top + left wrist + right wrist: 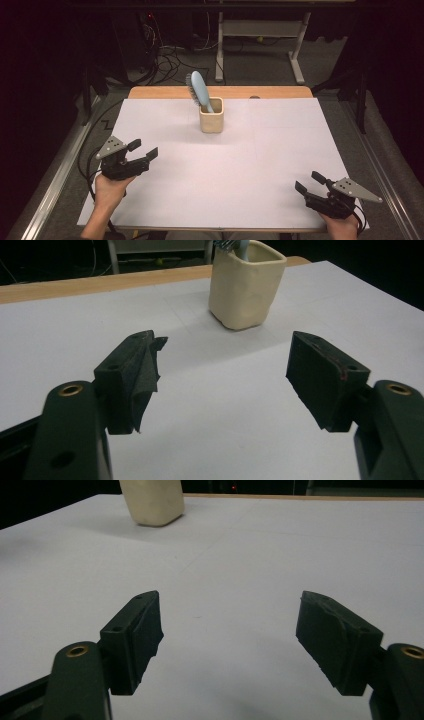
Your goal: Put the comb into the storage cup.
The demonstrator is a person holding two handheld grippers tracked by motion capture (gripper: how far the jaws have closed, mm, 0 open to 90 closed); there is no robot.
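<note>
Left gripper (146, 148) hovering low, jaws spread, gripping nothing. Right gripper (309, 182) likewise released, empty. Light-blue plastic hairbrush (199, 90) standing tilted in cream square cup (211, 121), well ahead of both grippers. Brush seemingly stowed already; little looking left.

Matt cream cup (211, 121), glossy blue plastic brush (200, 91), white paper sheet (280, 165), wood table edge (165, 93)

High view overhead; claw views low, sharing cup (246, 284) (near table).

Bright white table sheet (280, 165), dark surroundings, soft shadows, slight blur
</note>
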